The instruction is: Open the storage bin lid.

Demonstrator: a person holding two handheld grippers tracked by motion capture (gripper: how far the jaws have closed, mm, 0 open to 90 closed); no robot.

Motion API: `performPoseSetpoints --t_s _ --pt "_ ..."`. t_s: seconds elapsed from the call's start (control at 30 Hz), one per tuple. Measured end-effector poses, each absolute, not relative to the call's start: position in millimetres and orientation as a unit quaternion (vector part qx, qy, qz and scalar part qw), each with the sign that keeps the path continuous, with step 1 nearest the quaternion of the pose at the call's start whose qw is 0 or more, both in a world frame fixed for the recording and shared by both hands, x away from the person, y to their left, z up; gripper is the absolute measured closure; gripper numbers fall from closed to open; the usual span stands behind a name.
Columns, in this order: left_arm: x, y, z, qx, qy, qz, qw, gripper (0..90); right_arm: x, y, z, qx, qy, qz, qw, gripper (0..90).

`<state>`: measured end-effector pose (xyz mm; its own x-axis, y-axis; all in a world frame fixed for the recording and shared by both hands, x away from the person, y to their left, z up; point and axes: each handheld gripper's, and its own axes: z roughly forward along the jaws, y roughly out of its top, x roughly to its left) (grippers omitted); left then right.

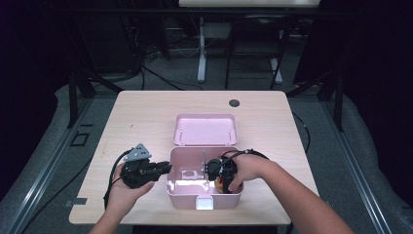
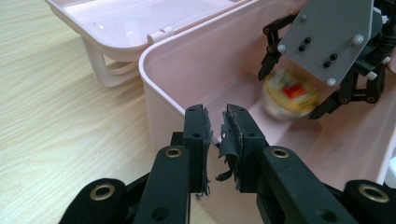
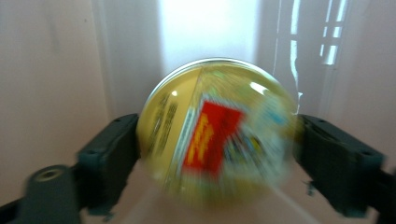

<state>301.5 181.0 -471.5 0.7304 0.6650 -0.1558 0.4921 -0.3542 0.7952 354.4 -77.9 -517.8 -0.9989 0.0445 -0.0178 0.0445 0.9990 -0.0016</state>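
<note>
Pink plastic box [image 1: 181, 195] low-centre on the worktop [image 1: 146, 112] holds a yellow-labelled jar [image 3: 217, 144] in its right compartment, lying between the right gripper [image 3: 217, 154]'s wide-spread jaws, contact unclear through blur, while the left gripper [image 2: 215, 128], jaws narrowly parted and empty, waits at the box's left wall.

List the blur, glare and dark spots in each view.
High view: table lit, surroundings nearly black, a bright glare patch on the pink box floor. Left gripper view: jaws sharp, the yellow can behind them smeared. Right gripper view: can motion-blurred, box wall overexposed white.
</note>
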Motion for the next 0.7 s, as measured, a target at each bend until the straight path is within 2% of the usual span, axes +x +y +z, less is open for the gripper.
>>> performPoseSetpoints --t_s 0.7 --pt "301.5 180.7 -471.4 0.817 0.355 0.099 0.445 79.0 352.2 -78.9 -492.6 0.043 0.999 0.02 0.015 18.6"
